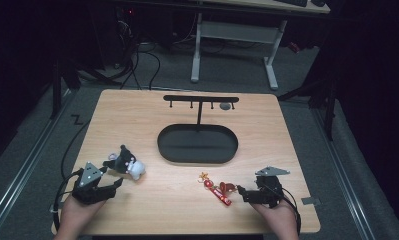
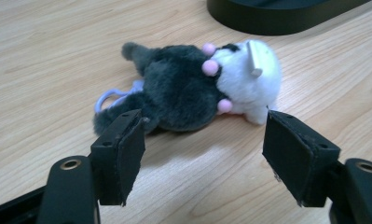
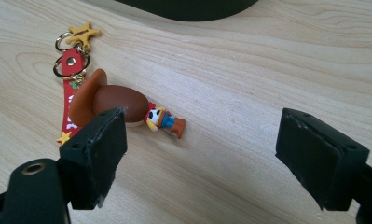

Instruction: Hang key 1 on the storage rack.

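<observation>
A dark grey and white plush toy (image 1: 127, 163) with pink dots and a lilac loop lies on its side on the left of the wooden table (image 1: 137, 115). My left gripper (image 1: 113, 174) is just short of it and open; the plush (image 2: 188, 88) lies a little beyond the jaws, and nothing is between them (image 2: 202, 149). At the front right lies a red keychain (image 1: 218, 189) with a gold star, a brown hat and a small cowboy figure (image 3: 113, 100). My right gripper (image 1: 241, 194) stands open to the right of it, its left jaw close to the hat and the gap (image 3: 200, 149) holding nothing.
A black stand with an oval tray base (image 1: 197, 145) and a hook bar (image 1: 201, 99) stands mid-table, with a small grey object (image 1: 225, 106) at a right hook. The tray's rim shows at the top of both gripper views (image 2: 277, 18) (image 3: 188, 9). Bare wood lies between the toys.
</observation>
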Demonstrator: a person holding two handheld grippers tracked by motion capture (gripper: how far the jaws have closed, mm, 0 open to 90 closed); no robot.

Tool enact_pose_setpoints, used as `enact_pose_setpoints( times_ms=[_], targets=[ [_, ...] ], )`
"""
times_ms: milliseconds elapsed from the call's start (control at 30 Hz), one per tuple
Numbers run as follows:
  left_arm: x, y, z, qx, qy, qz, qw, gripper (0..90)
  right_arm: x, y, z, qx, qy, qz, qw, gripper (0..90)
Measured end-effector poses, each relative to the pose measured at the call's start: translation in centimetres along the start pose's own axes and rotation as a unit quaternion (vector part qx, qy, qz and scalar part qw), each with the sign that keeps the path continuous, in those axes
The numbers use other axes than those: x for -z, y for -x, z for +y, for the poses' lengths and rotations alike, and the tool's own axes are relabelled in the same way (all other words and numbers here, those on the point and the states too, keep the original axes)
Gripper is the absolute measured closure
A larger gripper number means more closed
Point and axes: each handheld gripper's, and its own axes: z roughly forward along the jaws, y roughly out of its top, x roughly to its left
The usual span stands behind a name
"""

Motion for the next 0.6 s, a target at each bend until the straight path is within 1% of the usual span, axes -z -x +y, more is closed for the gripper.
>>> enact_pose_setpoints(
  times_ms=[133,167,200,233,333,400,433,467,500,533,600],
  targets=[
    [0.0,-0.4,-0.6,0.005,-0.006,0.001,1.0000,30.0,0.0,-0.2,0.2,0.001,-0.006,0.007,1.0000,16.7],
    [0.2,-0.8,-0.9,0.011,-0.003,0.000,0.9999,30.0,0.0,-0.3,0.3,0.003,-0.010,0.010,0.9999,16.8],
    [0.2,-0.8,-0.9,0.011,-0.003,0.000,0.9999,29.9,0.0,-0.3,0.3,0.003,-0.010,0.010,0.9999,16.8],
    [0.3,-1.1,-1.0,0.015,-0.002,0.001,0.9999,29.8,-0.2,-0.3,0.2,0.001,-0.019,0.016,0.9997,16.7],
    [0.2,-1.3,-1.2,0.018,-0.002,0.001,0.9998,29.7,-0.6,-0.7,0.0,0.011,-0.044,0.012,0.9989,16.8],
    [0.1,-1.4,-1.3,0.016,-0.005,0.000,0.9999,29.6,-0.7,-0.9,0.0,0.020,-0.053,0.013,0.9983,17.3],
    [0.1,-1.4,-1.3,0.021,-0.003,-0.004,0.9998,29.5,-0.8,-1.0,0.1,0.023,-0.058,0.015,0.9979,17.4],
    [0.1,-1.4,-1.3,0.021,-0.003,-0.004,0.9998,29.5,-0.8,-1.0,0.1,0.023,-0.058,0.015,0.9979,17.4],
    [0.2,-1.4,-1.4,0.029,0.003,-0.014,0.9995,29.5,-0.8,-1.2,0.2,0.033,-0.074,0.009,0.9967,17.4],
    [0.1,-1.3,-1.3,0.027,0.004,-0.015,0.9995,29.5,-0.9,-1.3,0.3,0.039,-0.080,0.008,0.9960,17.4],
    [0.1,-1.1,-1.2,0.017,0.003,-0.016,0.9997,29.4,-0.9,-1.4,0.5,0.040,-0.095,0.011,0.9946,17.4]
  ],
)
